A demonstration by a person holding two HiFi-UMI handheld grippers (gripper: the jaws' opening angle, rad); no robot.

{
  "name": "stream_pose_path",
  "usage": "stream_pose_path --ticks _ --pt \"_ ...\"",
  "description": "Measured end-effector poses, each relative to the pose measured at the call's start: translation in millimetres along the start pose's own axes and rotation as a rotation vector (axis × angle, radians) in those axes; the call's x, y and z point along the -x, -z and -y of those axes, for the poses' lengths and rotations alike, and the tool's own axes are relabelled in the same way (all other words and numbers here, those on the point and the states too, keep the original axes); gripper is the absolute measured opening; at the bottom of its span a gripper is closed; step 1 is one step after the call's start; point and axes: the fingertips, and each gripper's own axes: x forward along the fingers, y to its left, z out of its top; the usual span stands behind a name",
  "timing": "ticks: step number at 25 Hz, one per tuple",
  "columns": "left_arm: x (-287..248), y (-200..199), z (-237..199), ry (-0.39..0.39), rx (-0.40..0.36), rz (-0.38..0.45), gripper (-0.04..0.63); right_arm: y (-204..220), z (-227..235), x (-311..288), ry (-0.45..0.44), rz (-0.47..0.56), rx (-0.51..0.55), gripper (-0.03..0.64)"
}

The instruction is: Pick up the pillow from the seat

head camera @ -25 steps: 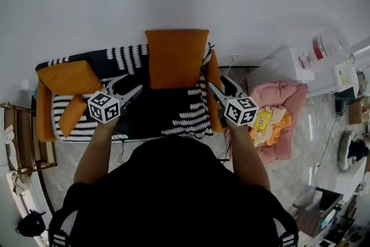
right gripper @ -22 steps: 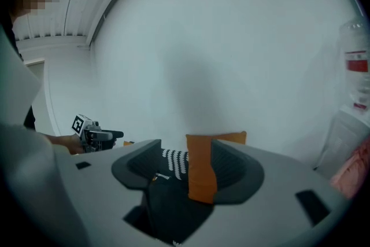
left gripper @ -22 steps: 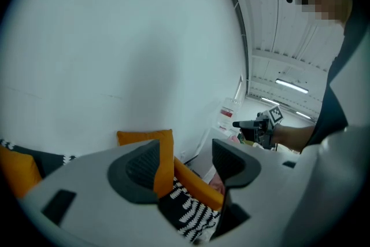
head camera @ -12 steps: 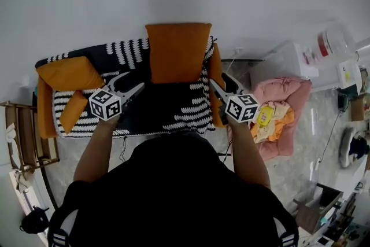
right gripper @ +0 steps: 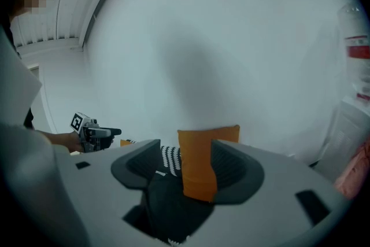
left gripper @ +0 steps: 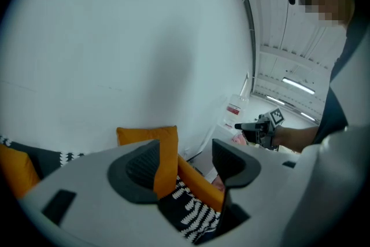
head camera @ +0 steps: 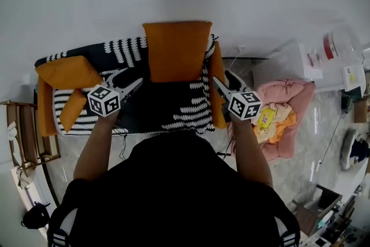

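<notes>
An orange pillow (head camera: 176,51) stands upright against the back of a sofa (head camera: 173,110) draped in a black-and-white patterned cover. My left gripper (head camera: 134,80) hovers open over the seat, just left of the pillow's lower corner and apart from it. My right gripper (head camera: 222,78) is open above the orange right armrest (head camera: 215,75); its jaws have just been opening a little, with nothing pressed between them. In the left gripper view the pillow (left gripper: 167,150) shows beyond the open left gripper (left gripper: 185,162). In the right gripper view the pillow (right gripper: 199,165) shows beyond the open right gripper (right gripper: 188,168).
Two more orange cushions (head camera: 66,74) lie at the sofa's left end. A wooden rack (head camera: 23,139) stands left of the sofa. A pink seat piled with clothes (head camera: 283,107) and a white unit (head camera: 289,66) stand to the right. A white wall is behind.
Both grippers have edged forward and a little lower toward the sofa back and the pillow. The pillow has not moved.
</notes>
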Motion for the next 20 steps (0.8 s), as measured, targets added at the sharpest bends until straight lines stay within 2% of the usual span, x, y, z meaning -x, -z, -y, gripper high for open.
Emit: stream_pose_path --ticks 20 --pt "-57.1 5.4 -34.6 -0.054 0.076 -0.043 0.291 6.3 70.7 -60.5 -0.011 -0.075 -0.057 0.275"
